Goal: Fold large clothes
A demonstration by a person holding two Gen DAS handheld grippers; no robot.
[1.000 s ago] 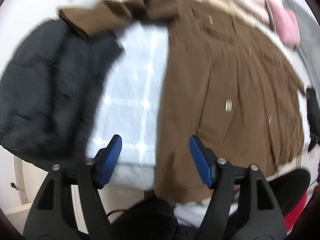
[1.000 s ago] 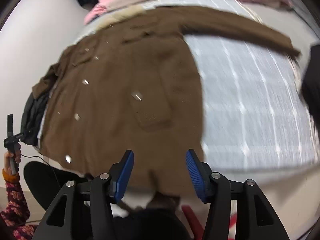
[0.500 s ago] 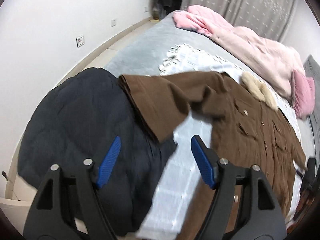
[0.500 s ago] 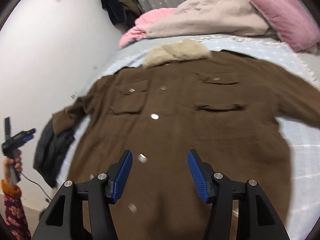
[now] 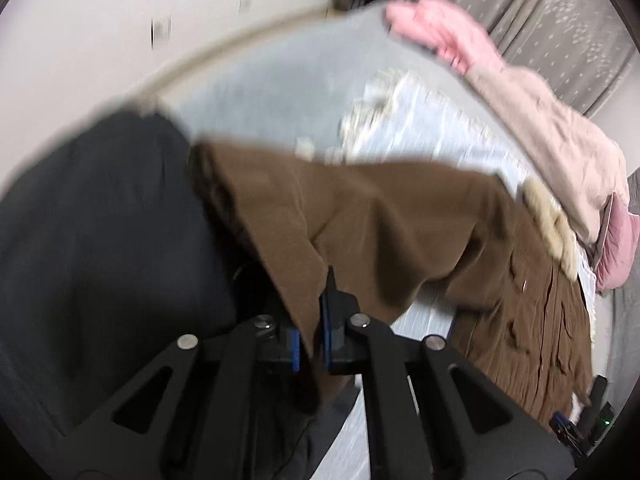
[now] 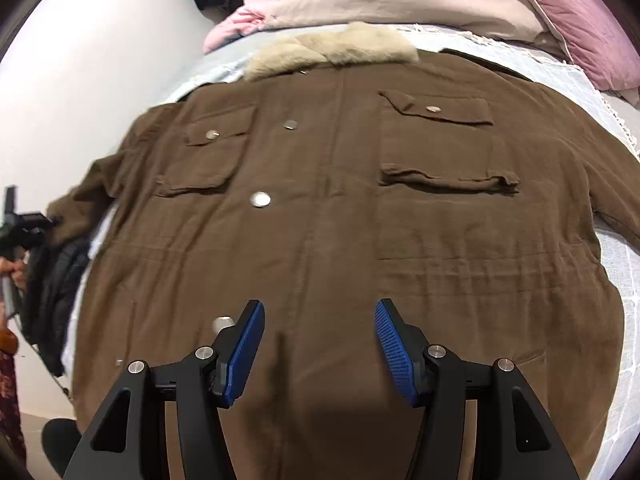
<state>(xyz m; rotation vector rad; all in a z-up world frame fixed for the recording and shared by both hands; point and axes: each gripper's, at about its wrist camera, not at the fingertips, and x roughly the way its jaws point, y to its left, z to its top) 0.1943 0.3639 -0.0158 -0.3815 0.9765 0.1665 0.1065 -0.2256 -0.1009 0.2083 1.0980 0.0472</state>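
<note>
brown coat spread front-up on the bed, one sleeve pinched.

left view, blurred: the left gripper has its jaws pressed together on the cuff edge of the coat's sleeve, which lies against a black jacket; half a second ago the jaws stood wide with nothing in them. pink bedding and a grey curtain lie beyond. right view: the right gripper hangs over the coat's lower front, jaws spread and empty, closer than before; fur collar, metal snaps, two chest pockets; a white wall at left.
</note>
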